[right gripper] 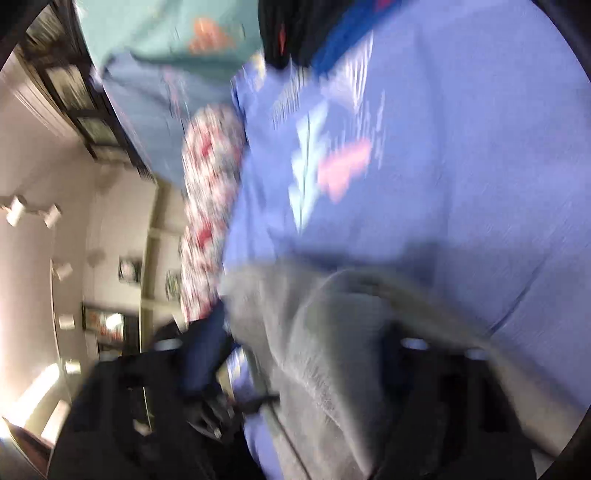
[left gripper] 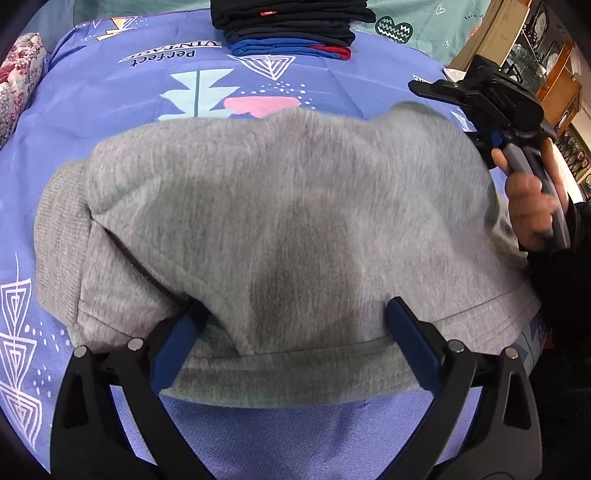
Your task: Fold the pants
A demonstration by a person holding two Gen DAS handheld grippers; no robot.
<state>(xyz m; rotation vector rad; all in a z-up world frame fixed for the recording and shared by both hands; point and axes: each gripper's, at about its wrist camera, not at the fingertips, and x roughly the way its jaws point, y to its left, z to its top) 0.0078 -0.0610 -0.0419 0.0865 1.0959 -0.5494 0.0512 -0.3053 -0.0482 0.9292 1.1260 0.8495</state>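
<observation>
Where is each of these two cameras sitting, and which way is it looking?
Left wrist: on the left gripper, facing forward over grey pants on a blue sheet; its open fingers, the right gripper and right hand show.
Right wrist: on the right gripper, tilted sideways and blurred, facing the sheet and room wall; pants drape between its fingers.
Shared: pants, sheet, dark clothes stack.

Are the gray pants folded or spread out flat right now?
Folded. The gray pants lie doubled in a compact bundle on the blue bedsheet, one layer overlapping another, ribbed cuff at the left.
</observation>
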